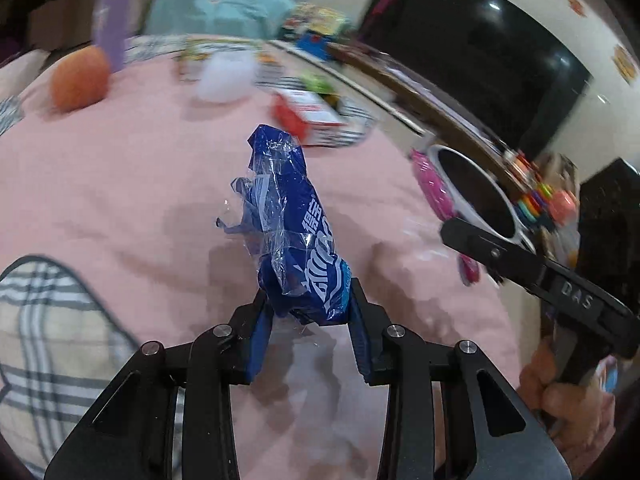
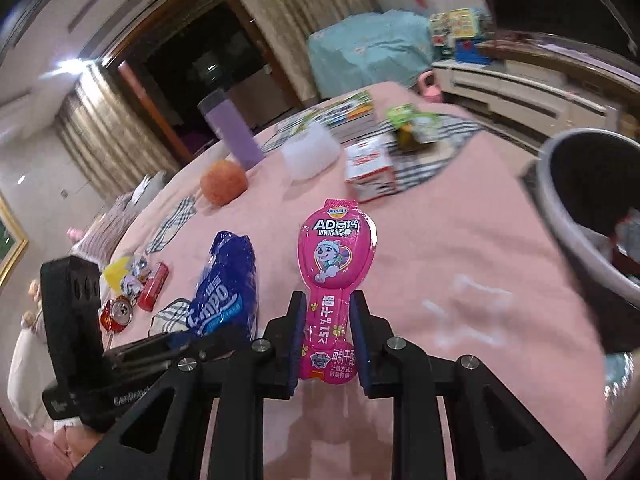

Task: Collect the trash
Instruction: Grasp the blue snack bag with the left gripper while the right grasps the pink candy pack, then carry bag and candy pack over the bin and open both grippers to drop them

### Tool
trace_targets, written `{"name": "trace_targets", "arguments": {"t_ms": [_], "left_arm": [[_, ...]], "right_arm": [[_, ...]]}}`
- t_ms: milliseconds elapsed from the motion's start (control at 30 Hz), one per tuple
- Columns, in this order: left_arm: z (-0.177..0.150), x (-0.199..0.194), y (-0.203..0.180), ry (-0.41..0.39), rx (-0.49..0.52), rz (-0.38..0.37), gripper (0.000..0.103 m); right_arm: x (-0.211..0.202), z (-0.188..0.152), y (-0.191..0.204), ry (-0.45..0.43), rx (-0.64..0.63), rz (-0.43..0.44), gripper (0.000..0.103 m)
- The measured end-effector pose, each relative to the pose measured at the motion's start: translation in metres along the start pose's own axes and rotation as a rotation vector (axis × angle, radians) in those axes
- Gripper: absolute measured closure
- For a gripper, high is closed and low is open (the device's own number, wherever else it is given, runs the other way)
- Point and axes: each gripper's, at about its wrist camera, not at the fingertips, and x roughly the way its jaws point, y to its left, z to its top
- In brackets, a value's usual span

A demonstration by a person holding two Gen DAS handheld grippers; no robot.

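Left wrist view. The left gripper (image 1: 311, 300) was clamped on the lower end of a crumpled blue plastic wrapper (image 1: 288, 216), which stood up from the jaws above a pink tablecloth (image 1: 120, 184). An orange (image 1: 80, 79), a purple tumbler (image 1: 113, 20), a white tissue wad (image 1: 226, 76) and a red-and-white carton (image 1: 310, 114) lay blurred at the far side. At right, the right gripper (image 1: 452, 230) reached toward a white-rimmed bin (image 1: 472, 188), a pink wrapper (image 1: 430, 184) showing beyond it, beside the bin's rim.

Right wrist view. The right gripper (image 2: 325, 312) was closed narrowly on the stem of the spoon-shaped pink wrapper (image 2: 336, 256), held over the cloth. The blue wrapper (image 2: 226, 284) appeared at left in the left gripper (image 2: 192, 342). Red cans (image 2: 154, 284) and scraps lay behind; the bin (image 2: 560, 216) stood at right.
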Motion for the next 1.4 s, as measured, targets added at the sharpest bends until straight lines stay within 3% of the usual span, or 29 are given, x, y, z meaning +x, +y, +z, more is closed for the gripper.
{"name": "trace_targets", "arguments": {"t_ms": [167, 467, 967, 1400], "left_arm": [[-0.002, 0.008, -0.034, 0.028, 0.071, -0.055, 0.070], [0.001, 0.014, -0.067, 0.046, 0.137, -0.084, 0.070], [0.029, 0.032, -0.133, 0.030, 0.262, -0.139, 0.069], [0.051, 0.061, -0.161, 0.060, 0.282, -0.167, 0.069]], "right_arm": [[-0.032, -0.006, -0.018, -0.053, 0.038, -0.048, 0.081], [-0.070, -0.008, -0.051, -0.116, 0.086, -0.104, 0.081], [-0.099, -0.001, -0.097, -0.159, 0.140, -0.177, 0.080], [-0.104, 0.015, -0.134, -0.156, 0.170, -0.237, 0.080]]}}
